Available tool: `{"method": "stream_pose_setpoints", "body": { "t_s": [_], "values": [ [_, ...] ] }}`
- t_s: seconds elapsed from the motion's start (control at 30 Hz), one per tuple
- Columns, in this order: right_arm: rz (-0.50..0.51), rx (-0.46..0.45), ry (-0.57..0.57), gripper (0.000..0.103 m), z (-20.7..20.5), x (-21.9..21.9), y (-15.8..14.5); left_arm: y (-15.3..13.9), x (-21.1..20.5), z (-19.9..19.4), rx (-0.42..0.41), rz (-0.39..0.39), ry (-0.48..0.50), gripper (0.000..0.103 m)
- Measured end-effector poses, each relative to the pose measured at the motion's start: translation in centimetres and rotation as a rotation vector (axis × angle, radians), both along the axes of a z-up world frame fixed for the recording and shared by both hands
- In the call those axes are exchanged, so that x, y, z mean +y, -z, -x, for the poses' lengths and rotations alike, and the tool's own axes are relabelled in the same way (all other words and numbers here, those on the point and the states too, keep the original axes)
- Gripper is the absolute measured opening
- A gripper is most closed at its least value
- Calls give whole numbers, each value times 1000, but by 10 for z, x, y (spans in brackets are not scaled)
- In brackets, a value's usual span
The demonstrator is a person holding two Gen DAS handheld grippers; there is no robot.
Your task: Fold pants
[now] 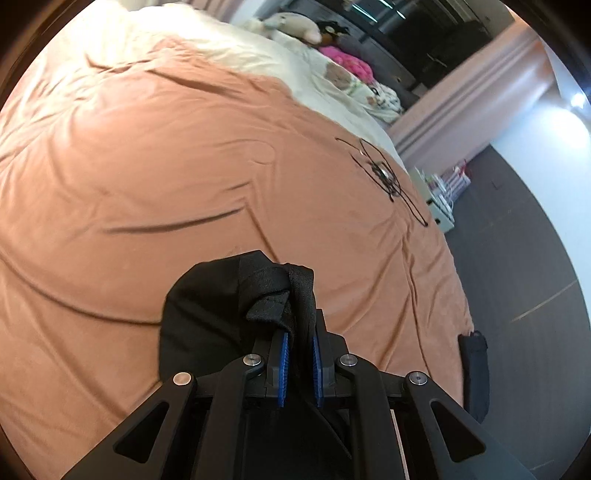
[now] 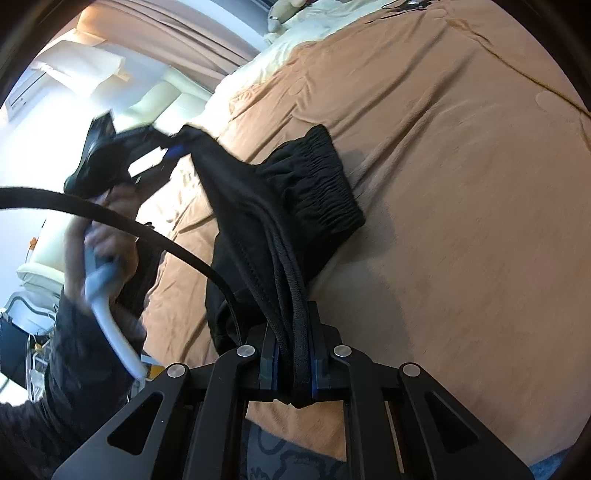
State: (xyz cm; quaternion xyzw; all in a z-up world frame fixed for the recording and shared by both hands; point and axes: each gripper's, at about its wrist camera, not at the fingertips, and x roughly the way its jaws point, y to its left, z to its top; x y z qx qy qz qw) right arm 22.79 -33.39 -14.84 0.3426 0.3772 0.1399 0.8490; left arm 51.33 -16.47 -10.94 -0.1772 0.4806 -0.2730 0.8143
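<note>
Black pants (image 2: 295,192) lie bunched on the orange bedspread (image 2: 461,184), with the elastic waistband showing at the top of the heap. My right gripper (image 2: 293,354) is shut on a thick fold of this black cloth. In the left wrist view my left gripper (image 1: 300,354) is shut on a strip of the same pants (image 1: 229,306), which hang lifted above the bedspread (image 1: 147,166). The right wrist view also shows the left gripper (image 2: 173,146), blurred and raised at the left, pulling a corner of the cloth, held by a person's hand (image 2: 107,236).
A black cable (image 2: 147,232) arcs across the right wrist view. Tangled black wires (image 1: 388,173) lie on the bedspread near its right edge. A cream sheet (image 1: 258,48), soft toys (image 1: 295,24) and pink fabric (image 1: 351,62) sit at the far end. Grey floor (image 1: 517,258) lies to the right of the bed.
</note>
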Motion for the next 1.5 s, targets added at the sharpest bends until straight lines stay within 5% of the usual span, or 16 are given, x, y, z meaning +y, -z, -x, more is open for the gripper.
{"method": "stream_pose_setpoints", "body": {
  "t_s": [0.17, 0.33, 0.8, 1.13, 1.3, 1.37, 1.5],
  "values": [
    [-11, 11, -1, 7, 6, 6, 7, -2, -35, -5, 3, -37, 68, 15],
    [-24, 31, 20, 7, 8, 1, 14, -4, -48, 4, -32, -29, 110, 66],
    [-24, -3, 46, 4, 23, -4, 5, 38, 19, 42, 61, -137, 58, 66],
    [-44, 41, 80, 7, 38, -20, 16, 70, 51, 79, 158, -136, 27, 66],
    [-54, 32, 50, 25, 37, -24, 9, 81, 55, 93, 192, -103, 31, 66],
    [-59, 21, 46, 46, 34, -28, 8, 84, 56, 98, 208, -86, 34, 66],
    [-78, 6, 77, 47, 31, -40, 6, 89, 54, 107, 224, -71, 44, 59]
  ]
}}
